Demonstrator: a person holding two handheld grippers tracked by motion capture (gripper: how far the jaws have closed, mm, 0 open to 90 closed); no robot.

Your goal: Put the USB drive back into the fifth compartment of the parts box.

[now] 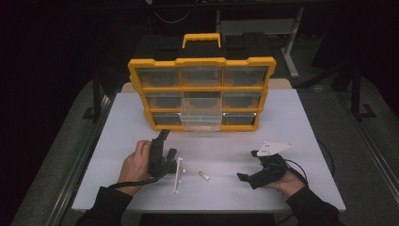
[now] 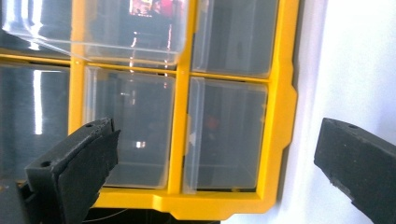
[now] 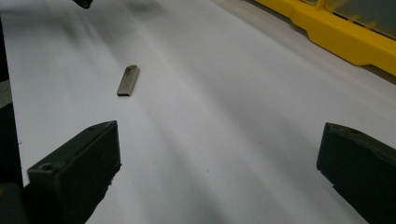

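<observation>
White table (image 1: pixel 282 122) bears a yellow drawer organizer (image 1: pixel 202 89) and small metal piece (image 1: pixel 203 175); both grippers' fingers spread, empty.

Left claw (image 2: pixel 215 172) jaws wide apart, facing yellow organizer (image 2: pixel 285 116), clear drawers (image 2: pixel 226 135)

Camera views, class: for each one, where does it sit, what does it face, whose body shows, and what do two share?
High view: above table, facing yellow organizer; both hands, forearms show.
Left gripper view: on left gripper, facing organizer drawers; its black fingers.
Right gripper view: on right gripper, facing small metal piece.
Shared: the organizer.
</observation>
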